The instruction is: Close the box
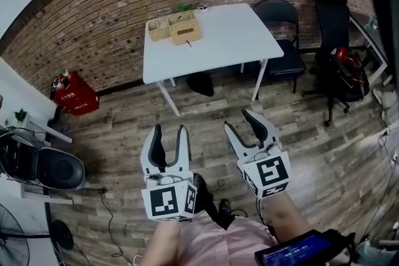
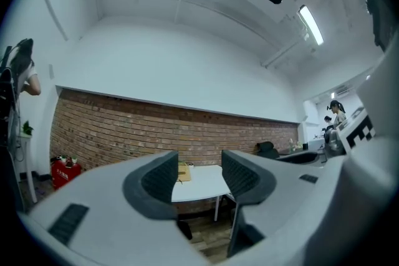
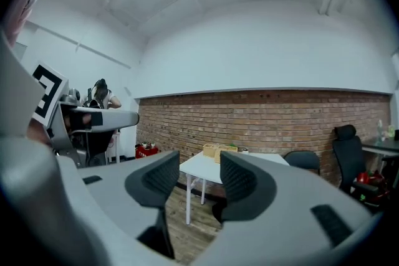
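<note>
A light wooden box (image 1: pixel 186 28) stands on the far left part of a white table (image 1: pixel 230 40), beside a second, open box (image 1: pixel 158 28). From here I cannot tell how its lid stands. Both grippers hang over the wood floor, well short of the table. My left gripper (image 1: pixel 169 132) is open with nothing between its fingers. My right gripper (image 1: pixel 239 119) is open and empty too. The box (image 2: pixel 184 172) shows small between the left jaws, and the two boxes (image 3: pixel 219 150) sit far off between the right jaws.
A black chair (image 1: pixel 282 28) stands right of the table and an office chair (image 1: pixel 336 40) farther right. A red crate (image 1: pixel 75 95) lies by the brick wall (image 1: pixel 112 15) at left. A black bag (image 1: pixel 201 83) sits under the table. Cables run over the floor at left.
</note>
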`<state>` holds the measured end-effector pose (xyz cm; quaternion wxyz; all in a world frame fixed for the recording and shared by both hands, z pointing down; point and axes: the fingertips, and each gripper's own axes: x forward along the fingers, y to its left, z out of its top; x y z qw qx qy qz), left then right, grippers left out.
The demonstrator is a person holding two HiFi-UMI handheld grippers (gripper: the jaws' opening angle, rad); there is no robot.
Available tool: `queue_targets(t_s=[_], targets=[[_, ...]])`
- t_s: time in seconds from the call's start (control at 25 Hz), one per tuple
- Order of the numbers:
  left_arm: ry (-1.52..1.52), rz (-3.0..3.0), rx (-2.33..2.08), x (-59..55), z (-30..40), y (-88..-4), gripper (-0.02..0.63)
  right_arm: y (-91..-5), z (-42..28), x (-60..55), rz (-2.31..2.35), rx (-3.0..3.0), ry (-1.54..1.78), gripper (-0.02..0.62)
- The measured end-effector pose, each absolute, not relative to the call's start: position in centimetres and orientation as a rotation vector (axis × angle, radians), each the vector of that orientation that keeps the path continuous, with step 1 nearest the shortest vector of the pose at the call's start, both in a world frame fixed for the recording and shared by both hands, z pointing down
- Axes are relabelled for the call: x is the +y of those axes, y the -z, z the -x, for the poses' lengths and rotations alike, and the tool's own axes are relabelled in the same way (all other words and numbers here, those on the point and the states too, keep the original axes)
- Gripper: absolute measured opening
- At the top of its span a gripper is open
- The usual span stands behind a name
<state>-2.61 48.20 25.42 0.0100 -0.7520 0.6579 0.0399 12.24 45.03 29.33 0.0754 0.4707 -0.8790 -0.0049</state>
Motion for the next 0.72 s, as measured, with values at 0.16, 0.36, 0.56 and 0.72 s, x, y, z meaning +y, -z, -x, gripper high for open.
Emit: queue_targets(t_s=[0.16,0.36,0.56,0.72], targets=[[-0.111,2.345,2.068,46.3,2.9,-26.0,0.219,-29.9,-12.2,42.9,-1.410,-2.624,0.010,0.201],[-0.104,2.360,2.087,42.3,4.2,-27.6,0.219,-31.3,-11.4,38.8,-1.406,-2.602,0.001,0.192],[-0.088,2.401,2.096,36.1,6.0,-29.5,0.219,-33.0,-9.5,32.8,-1.404,-2.575,-0.024,0.186],[-0.078,2.427,2.087,30.8,7.4,-30.0,0.219,-33.5,-7.8,27.7,-1.402,-2.557,-0.041,0.183]])
